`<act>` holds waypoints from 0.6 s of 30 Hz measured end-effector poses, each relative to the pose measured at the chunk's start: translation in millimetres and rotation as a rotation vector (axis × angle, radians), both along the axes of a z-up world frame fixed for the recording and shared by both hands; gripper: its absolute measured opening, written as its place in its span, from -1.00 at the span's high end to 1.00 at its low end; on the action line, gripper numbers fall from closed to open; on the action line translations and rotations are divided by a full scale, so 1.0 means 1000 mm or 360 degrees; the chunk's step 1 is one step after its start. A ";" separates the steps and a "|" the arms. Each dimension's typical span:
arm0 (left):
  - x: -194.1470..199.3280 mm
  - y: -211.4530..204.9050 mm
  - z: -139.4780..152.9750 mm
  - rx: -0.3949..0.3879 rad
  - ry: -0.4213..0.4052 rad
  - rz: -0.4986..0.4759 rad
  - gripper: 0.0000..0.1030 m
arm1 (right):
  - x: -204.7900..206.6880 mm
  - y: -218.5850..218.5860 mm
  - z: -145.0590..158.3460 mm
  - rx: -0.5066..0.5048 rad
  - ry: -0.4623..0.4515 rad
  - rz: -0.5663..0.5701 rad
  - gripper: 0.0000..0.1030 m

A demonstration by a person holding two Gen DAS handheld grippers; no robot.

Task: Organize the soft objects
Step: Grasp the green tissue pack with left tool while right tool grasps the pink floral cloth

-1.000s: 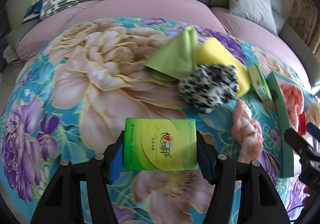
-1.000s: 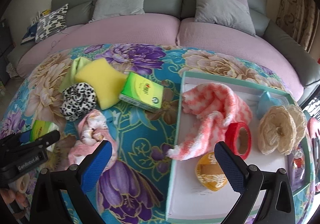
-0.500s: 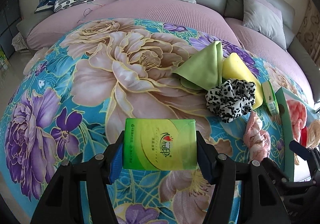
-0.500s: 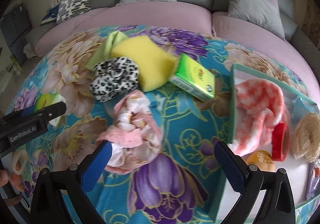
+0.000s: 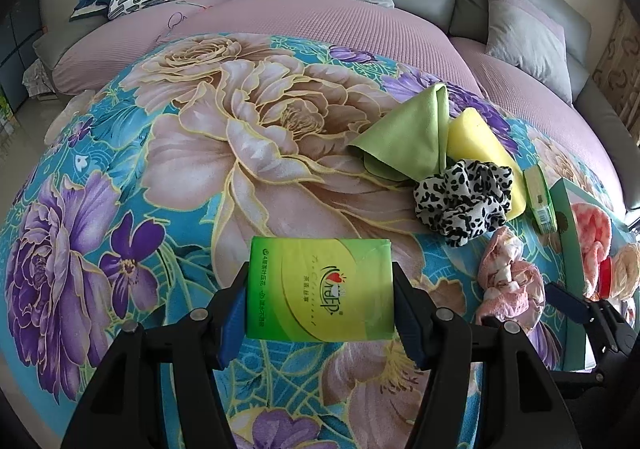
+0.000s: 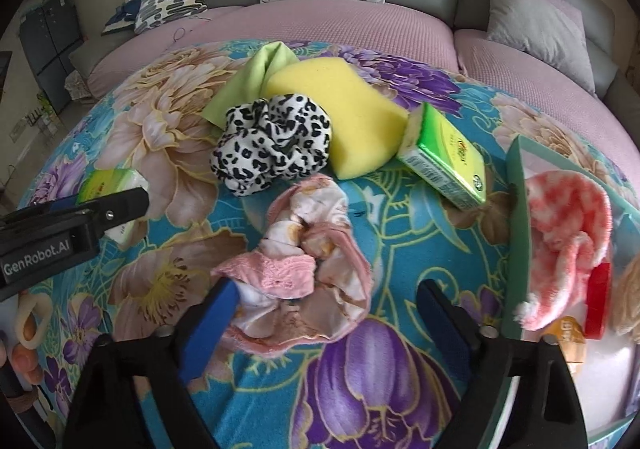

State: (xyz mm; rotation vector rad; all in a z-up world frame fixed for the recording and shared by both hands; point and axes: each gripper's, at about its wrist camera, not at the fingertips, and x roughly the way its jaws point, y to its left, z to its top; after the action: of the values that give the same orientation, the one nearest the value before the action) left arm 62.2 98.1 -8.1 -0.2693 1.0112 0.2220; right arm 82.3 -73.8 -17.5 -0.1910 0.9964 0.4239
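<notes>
The left gripper (image 5: 320, 289) clamps a green tissue pack (image 5: 319, 289) by its short sides, lifted clear of the floral blanket (image 5: 240, 153). The right gripper (image 6: 326, 303) hangs wide open over a crumpled pink cloth (image 6: 308, 269), left of the teal box (image 6: 518, 217), probably to grab it.

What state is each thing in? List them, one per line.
left gripper: shut on the held tissue pack, lifted.
right gripper: open over the pink cloth.
pink cloth: crumpled, on the blanket.
second tissue pack: tilted against the yellow sponge.
leopard scrunchie: bunched.
green cloth: folded.
box: open, partly filled.
</notes>
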 end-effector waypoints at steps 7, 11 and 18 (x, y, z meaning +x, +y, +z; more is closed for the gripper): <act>0.002 -0.002 -0.001 -0.0001 0.0010 -0.0019 -0.26 | 0.004 0.004 -0.005 0.0099 0.0041 0.0041 -0.24; 0.003 -0.003 -0.002 0.0000 0.0016 -0.0031 -0.26 | 0.007 0.005 -0.007 0.0131 0.0037 0.0042 -0.08; 0.002 -0.003 -0.001 -0.0003 0.0000 -0.0033 -0.26 | 0.008 -0.003 -0.001 0.0251 0.0052 0.0052 0.36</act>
State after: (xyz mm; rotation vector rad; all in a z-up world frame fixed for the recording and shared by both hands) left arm 64.4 95.1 -8.8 -0.2601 1.0140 0.2024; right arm 90.8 -76.3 -18.6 -0.0588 0.9880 0.5348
